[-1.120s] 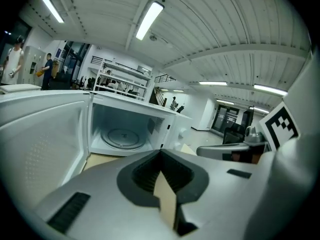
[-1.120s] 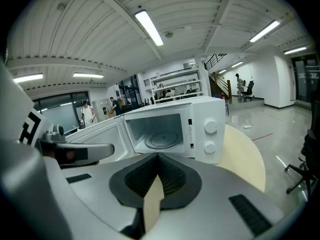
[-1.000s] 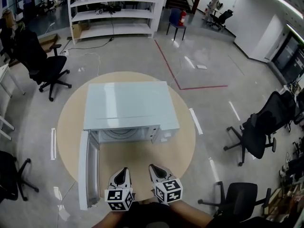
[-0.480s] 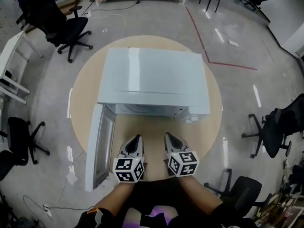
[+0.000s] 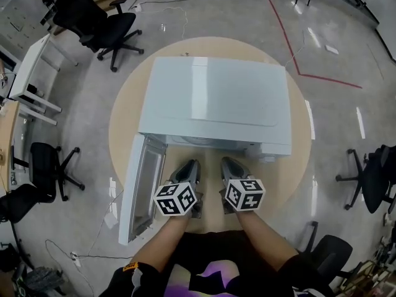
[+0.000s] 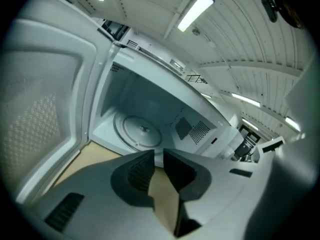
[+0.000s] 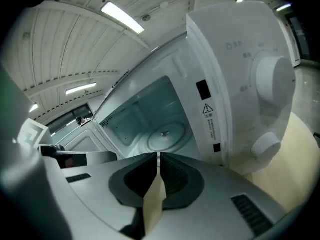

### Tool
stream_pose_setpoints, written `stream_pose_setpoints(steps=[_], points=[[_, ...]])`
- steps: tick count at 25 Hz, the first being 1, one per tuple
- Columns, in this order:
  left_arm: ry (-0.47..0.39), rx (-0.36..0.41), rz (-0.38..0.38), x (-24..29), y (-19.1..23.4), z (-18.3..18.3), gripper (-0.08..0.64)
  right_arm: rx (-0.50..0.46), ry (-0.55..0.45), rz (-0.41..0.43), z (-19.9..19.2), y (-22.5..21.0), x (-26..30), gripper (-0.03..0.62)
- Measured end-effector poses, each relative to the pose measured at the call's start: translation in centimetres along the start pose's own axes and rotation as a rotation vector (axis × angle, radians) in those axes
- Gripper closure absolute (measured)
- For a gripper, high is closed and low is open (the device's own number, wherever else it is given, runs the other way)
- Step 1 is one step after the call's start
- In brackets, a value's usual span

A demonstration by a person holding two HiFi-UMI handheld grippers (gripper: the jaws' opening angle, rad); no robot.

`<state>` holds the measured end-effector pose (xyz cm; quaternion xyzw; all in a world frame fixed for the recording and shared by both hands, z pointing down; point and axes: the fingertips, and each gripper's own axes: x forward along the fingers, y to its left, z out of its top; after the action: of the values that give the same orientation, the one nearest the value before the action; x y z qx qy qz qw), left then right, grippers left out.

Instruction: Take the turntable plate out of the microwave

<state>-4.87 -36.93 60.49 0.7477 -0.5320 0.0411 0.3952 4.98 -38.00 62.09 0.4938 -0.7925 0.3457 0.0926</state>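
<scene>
A white microwave (image 5: pixel 216 98) stands on a round wooden table (image 5: pixel 124 135), its door (image 5: pixel 143 184) swung open to the left. The glass turntable plate (image 6: pixel 142 130) lies flat on the oven floor and is also visible in the right gripper view (image 7: pixel 166 135). My left gripper (image 5: pixel 189 169) and right gripper (image 5: pixel 230 164) sit side by side just in front of the oven mouth, both pointing in and down. The right jaws are closed together on nothing. Only a narrow slit shows between the left gripper's (image 6: pixel 159 156) jaws, which are also empty. Neither gripper touches the plate.
Two round knobs (image 7: pixel 272 76) (image 7: pixel 265 145) sit on the control panel right of the cavity. Around the table are office chairs (image 5: pixel 99 20) (image 5: pixel 37 172) (image 5: pixel 371 178), a desk at the left (image 5: pixel 28 73) and cables on the floor.
Both grippers have moved forward and down, from the table's near edge to just in front of the open oven. The head view has shifted over the microwave.
</scene>
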Motion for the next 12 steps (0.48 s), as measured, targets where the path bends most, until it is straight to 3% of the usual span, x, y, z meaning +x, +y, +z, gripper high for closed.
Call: stream_pose_setpoints(steps=[7,12], points=[[0.020,-0.227,-0.009,3.7,4.2,0.2,0.422,-0.010,0.014,0.032,0.1,1.3,1.2,0.575],[0.018,-0.295,0.008,5.3,6.2,0.6,0.413,-0.043,0.041,0.017,-0.1,1.6,2.3,0.575]])
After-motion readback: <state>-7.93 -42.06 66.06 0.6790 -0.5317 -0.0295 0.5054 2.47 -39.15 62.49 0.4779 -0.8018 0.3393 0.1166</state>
